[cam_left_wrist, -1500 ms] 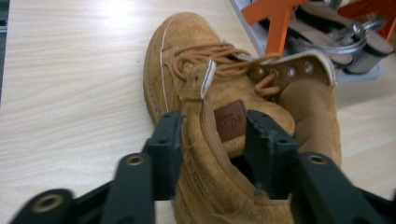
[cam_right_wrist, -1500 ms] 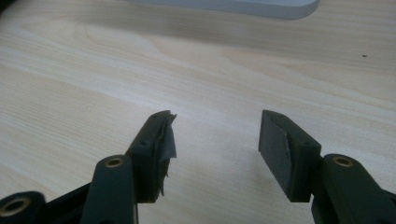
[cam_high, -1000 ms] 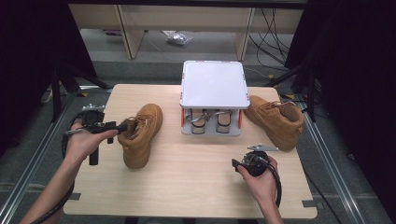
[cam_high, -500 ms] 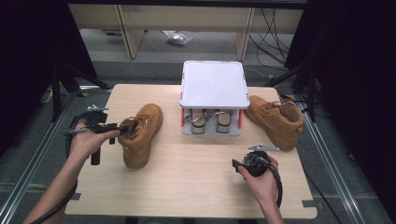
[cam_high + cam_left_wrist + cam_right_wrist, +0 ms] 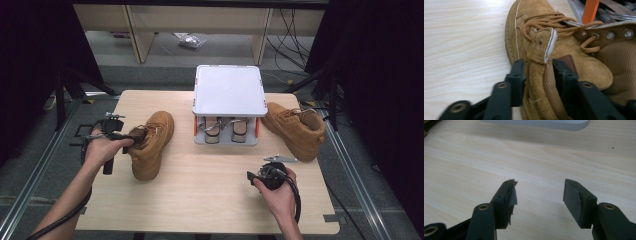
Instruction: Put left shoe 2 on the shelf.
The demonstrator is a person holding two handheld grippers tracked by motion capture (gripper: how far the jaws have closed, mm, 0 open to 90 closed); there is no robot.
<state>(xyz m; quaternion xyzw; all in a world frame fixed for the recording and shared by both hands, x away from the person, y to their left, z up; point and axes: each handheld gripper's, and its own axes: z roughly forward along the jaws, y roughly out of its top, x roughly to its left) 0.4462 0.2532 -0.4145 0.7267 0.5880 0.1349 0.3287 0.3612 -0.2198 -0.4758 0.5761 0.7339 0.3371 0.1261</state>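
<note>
The left hand-held gripper (image 5: 536, 72) has just been closing its jaws, and they now pinch the collar and tongue of the near tan boot (image 5: 150, 142); in the left gripper view the two black jaws sit against either side of the suede flap, with the laces just beyond them. In the high view the left hand (image 5: 104, 147) holds this hand-held gripper at the boot's open ankle end, on the left part of the counter (image 5: 200, 190). The boot stands upright on its sole, with its toe pointing toward the person's edge of the counter.

The right hand-held gripper (image 5: 539, 200) has its jaws standing wide apart with nothing between them, only bare wood below; a torn bit of grey padding hangs from its left jaw. In the high view the right hand (image 5: 275, 187) holds it low over the counter's near right part, well apart from both boots.

A second tan boot (image 5: 295, 127) lies at the counter's right side, just beside a white-topped rack (image 5: 229, 90) that stands at the middle back. The rack holds shoes under its flat top. A small grey metal piece (image 5: 280, 158) rests on the counter between the rack and the right hand.
</note>
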